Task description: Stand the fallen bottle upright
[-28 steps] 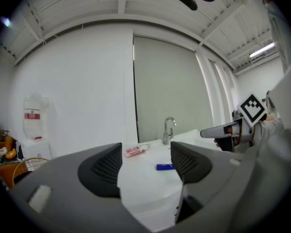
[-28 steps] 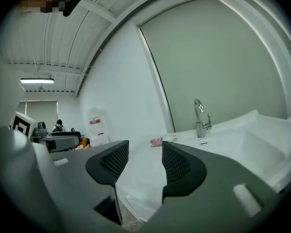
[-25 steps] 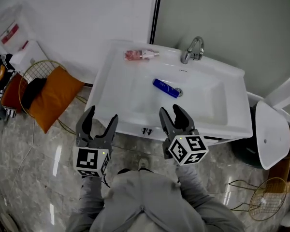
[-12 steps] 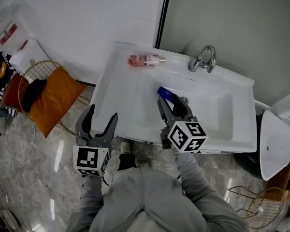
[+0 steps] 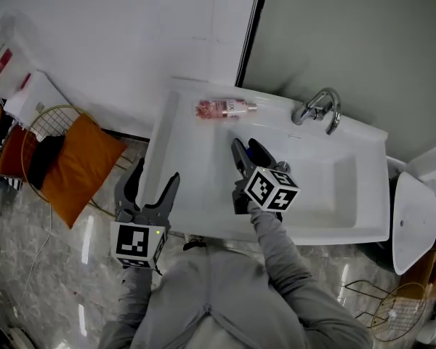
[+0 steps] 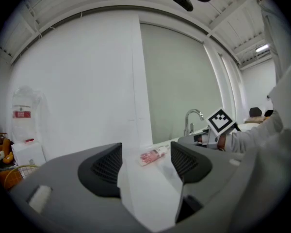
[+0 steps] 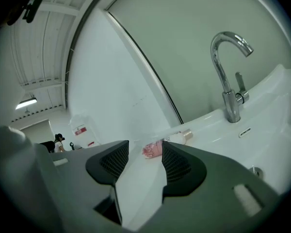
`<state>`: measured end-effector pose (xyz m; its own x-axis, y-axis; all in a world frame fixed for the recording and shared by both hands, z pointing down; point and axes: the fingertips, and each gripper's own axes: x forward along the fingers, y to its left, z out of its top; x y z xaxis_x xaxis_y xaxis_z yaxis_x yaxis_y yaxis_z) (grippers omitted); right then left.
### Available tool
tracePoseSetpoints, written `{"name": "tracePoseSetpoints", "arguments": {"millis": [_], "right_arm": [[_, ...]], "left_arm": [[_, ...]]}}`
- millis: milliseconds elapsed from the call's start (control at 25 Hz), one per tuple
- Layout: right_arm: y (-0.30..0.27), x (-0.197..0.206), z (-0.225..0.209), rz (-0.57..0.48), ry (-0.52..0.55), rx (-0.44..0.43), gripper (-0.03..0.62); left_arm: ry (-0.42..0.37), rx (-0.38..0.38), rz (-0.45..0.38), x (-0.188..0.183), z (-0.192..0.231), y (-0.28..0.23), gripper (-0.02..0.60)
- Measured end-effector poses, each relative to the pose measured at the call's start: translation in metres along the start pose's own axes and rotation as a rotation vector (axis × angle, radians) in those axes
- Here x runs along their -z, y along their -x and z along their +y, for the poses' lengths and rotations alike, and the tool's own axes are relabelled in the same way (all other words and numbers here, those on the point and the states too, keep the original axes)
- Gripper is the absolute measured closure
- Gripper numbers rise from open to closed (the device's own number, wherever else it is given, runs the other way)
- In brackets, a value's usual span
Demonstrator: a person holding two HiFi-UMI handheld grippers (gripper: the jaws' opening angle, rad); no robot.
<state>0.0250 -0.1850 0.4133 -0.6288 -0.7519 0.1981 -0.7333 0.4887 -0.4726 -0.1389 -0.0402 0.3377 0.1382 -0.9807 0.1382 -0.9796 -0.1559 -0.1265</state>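
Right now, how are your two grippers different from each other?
The left gripper hangs back at the near left corner of the sink. The right gripper reaches out over the basin. The right gripper is also much nearer than the left gripper to the pink bottle lying at the sink's back edge. Both grippers are open, hold nothing, and point toward that bottle.

White sink (image 5: 180, 158), chrome faucet (image 5: 321, 107) at its back rim, orange cushion (image 5: 76, 169) left, glossy marble floor (image 5: 51, 267)
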Motion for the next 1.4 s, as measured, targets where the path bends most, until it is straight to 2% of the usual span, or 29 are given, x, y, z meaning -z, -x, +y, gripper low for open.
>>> {"name": "tracePoseSetpoints", "arguments": {"millis": [120, 320, 600, 920, 1240, 1400], "right_arm": [[-0.029, 0.005, -0.006, 0.026, -0.015, 0.026, 0.379], [-0.066, 0.010, -0.025, 0.033, -0.104, 0.086, 0.379], [-0.108, 0.029, -0.049, 0.035, -0.323, 0.129, 0.379], [-0.138, 0.048, -0.072, 0.040, -0.476, 0.171, 0.379], [-0.156, 0.051, -0.085, 0.025, -0.560, 0.181, 0.379], [-0.162, 0.053, -0.089, 0.012, -0.597, 0.175, 0.379]], "left_arm": [[0.012, 0.010, 0.023, 0.009, 0.014, -0.011, 0.242], [0.009, 0.023, 0.039, 0.017, 0.033, -0.027, 0.242], [0.032, 0.016, 0.072, 0.019, 0.058, -0.037, 0.242], [0.017, -0.007, 0.088, 0.029, 0.083, -0.051, 0.242], [0.005, -0.003, 0.107, 0.036, 0.092, -0.067, 0.242], [0.025, 0.014, 0.141, 0.039, 0.086, -0.074, 0.242]]}}
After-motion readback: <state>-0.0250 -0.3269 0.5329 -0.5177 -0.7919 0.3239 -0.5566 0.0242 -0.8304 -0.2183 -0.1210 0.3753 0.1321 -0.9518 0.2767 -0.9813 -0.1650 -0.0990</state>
